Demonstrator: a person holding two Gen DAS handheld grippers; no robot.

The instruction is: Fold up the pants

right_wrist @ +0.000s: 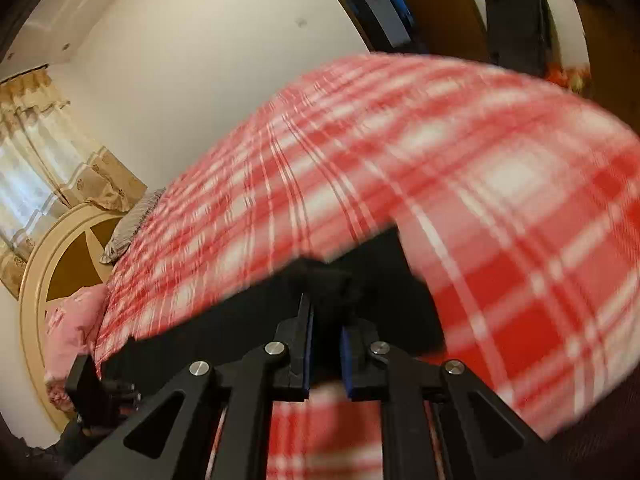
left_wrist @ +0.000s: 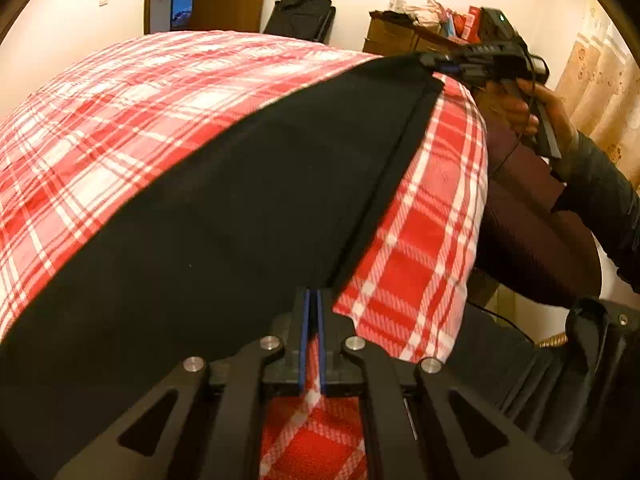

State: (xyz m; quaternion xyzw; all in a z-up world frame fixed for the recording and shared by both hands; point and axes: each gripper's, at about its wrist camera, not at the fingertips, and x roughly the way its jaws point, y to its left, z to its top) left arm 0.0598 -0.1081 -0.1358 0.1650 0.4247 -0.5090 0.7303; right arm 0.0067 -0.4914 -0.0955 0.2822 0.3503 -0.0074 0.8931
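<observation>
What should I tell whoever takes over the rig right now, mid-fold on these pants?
Left tool: shut on one end of the pants' near edge.
Right tool: shut on a bunch of the same black cloth; in the left view it pinches the far end of that edge.
Pants: spread dark and flat across the red plaid blanket on the bed, the edge pulled taut between the tools.
Done: both ends gripped.
Left: probably carry that edge over to make the fold, then smooth. Right view is blurred, so check the grip first.
</observation>
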